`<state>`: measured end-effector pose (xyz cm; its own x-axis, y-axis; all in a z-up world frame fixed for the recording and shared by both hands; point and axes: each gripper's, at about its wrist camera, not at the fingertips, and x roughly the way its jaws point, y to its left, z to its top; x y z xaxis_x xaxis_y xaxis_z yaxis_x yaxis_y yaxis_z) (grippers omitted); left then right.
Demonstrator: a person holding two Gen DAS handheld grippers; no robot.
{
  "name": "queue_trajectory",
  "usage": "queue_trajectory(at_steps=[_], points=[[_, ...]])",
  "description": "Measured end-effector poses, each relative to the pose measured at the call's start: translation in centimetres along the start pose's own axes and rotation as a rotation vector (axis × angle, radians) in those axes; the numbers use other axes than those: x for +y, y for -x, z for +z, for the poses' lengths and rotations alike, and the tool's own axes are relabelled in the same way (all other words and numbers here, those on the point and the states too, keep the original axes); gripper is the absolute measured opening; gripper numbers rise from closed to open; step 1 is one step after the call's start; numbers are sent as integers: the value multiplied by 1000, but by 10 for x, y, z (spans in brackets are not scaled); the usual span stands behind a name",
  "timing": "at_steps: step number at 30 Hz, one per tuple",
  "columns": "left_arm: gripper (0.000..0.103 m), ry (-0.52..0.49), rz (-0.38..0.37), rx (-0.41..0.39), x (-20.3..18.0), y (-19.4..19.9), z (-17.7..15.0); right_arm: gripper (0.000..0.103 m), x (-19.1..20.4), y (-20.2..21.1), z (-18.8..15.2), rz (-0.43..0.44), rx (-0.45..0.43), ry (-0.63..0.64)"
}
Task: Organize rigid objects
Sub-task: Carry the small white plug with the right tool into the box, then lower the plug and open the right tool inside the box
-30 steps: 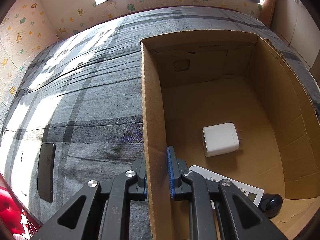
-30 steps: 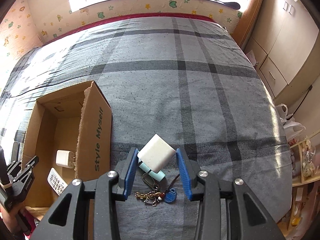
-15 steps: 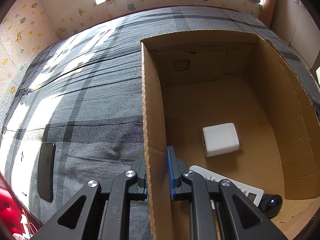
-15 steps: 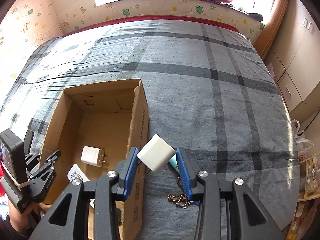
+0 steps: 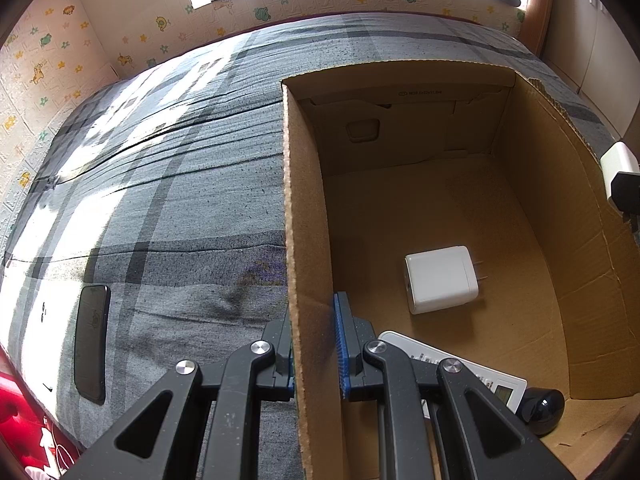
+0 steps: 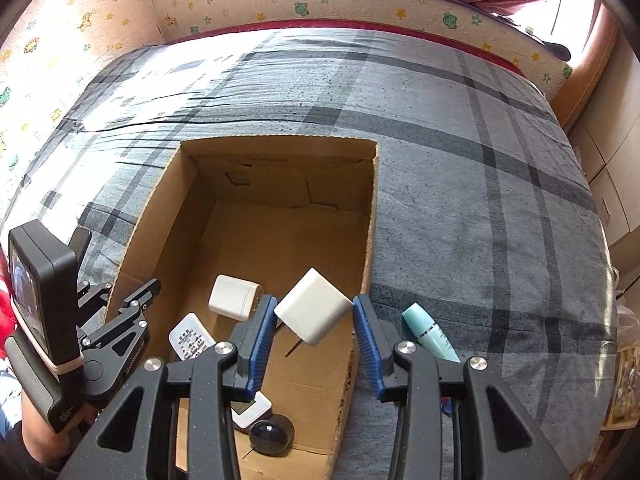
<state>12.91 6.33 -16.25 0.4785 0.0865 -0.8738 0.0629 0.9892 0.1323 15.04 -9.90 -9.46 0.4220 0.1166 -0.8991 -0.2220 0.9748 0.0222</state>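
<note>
Left gripper (image 5: 316, 344): I clamp the cardboard box (image 6: 370, 216) wall, steadying it.
Right gripper (image 6: 314, 330): I grip a white charger (image 6: 314, 312) above the box, ready to drop.

Both tongs (image 6: 314, 334): black arms w/ silver screws, ribbed blue pads (image 6: 262, 340).

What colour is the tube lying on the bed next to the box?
Pale mint green tube, with a white band; clearest in the right wrist view.
</note>
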Motion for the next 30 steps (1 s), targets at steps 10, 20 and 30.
queue_trajectory(at_steps=[10, 20, 30], points=[[16, 1, -1, -1, 0, 0, -1, 42, 34, -24, -9, 29, 49, 68], [16, 2, -3, 0, 0, 0, -1, 42, 55, -56, -22, 32, 124, 108], [16, 4, -5, -1, 0, 0, 0, 42, 58, -90, -27, 21, 225, 136]])
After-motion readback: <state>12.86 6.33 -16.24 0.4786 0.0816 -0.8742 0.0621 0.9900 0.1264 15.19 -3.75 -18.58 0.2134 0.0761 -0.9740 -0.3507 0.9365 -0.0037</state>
